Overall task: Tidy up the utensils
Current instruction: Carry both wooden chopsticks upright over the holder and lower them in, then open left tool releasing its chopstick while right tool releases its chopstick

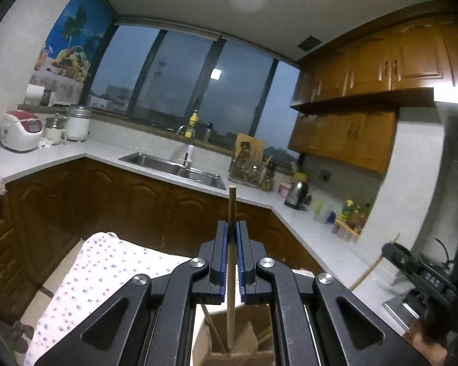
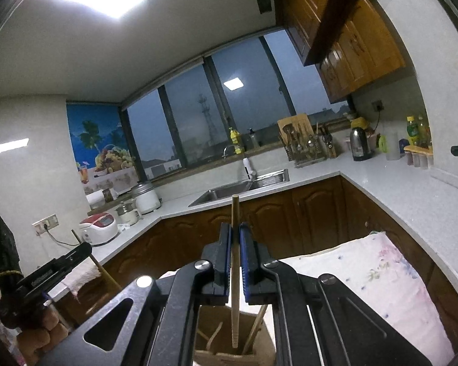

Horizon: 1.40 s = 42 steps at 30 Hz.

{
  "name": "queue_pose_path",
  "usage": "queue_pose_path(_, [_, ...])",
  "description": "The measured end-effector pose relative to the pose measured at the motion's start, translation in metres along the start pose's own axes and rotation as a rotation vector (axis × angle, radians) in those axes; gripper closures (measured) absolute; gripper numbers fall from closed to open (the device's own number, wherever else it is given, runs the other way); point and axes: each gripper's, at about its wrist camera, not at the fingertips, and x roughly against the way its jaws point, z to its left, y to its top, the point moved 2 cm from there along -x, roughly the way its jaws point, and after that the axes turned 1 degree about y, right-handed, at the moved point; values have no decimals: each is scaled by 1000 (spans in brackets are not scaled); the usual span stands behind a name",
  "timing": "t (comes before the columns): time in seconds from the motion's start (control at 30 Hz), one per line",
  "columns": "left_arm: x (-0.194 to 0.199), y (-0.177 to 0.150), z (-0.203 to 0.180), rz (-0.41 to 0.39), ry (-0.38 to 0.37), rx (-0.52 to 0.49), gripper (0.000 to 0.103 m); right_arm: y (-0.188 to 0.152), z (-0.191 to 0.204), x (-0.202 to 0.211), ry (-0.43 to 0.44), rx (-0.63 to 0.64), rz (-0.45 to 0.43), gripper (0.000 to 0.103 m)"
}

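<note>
My left gripper (image 1: 232, 227) is shut on a wooden chopstick (image 1: 231, 213) that stands upright, its lower end inside a brown cardboard holder (image 1: 244, 341) below the fingers. My right gripper (image 2: 235, 228) is shut on another wooden chopstick (image 2: 235, 213), also upright, its ribbed tip down in the cardboard holder (image 2: 259, 350). More wooden sticks (image 2: 255, 326) lean inside that holder. Each gripper shows at the edge of the other's view: the right one in the left wrist view (image 1: 418, 271), the left one in the right wrist view (image 2: 45, 271).
A dotted cloth (image 1: 107, 274) covers the surface beside the holder; it also shows in the right wrist view (image 2: 366, 274). Beyond are brown cabinets, a white counter (image 1: 320, 238), a steel sink (image 1: 174, 167), a kettle (image 1: 296, 192), a rice cooker (image 1: 19, 129) and a utensil rack (image 2: 305, 143).
</note>
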Motion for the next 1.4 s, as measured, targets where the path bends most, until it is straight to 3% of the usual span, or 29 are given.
queue_pose_path(0.37, [-72, -72, 4, 89, 52, 65, 100, -53, -20, -34, -34, -46, 59, 97])
queue_pose_path(0.67, [-92, -74, 16, 145, 55, 53, 99, -84, -31, -54, -41, -98, 151, 97])
queue_pose_path(1.07, [-83, -69, 14, 169, 57, 19, 99, -82, -32, -58, -44, -104, 179, 96])
queue_pose_path(1.2, [-85, -68, 12, 199, 46, 15, 98, -83, -36, -61, -27, -129, 201, 92])
queue_pose_path(1.27, [-83, -66, 11, 201, 50, 10, 91, -84, -38, -59, -22, -141, 203, 89])
queue_pose_path(1.37, [-75, -63, 10, 187, 56, 17, 71, -80, -40, -53, -20, -151, 189, 67])
queue_pose_path(1.4, [-72, -62, 10, 180, 53, 19, 69, -79, -39, -52, -18, -149, 184, 61])
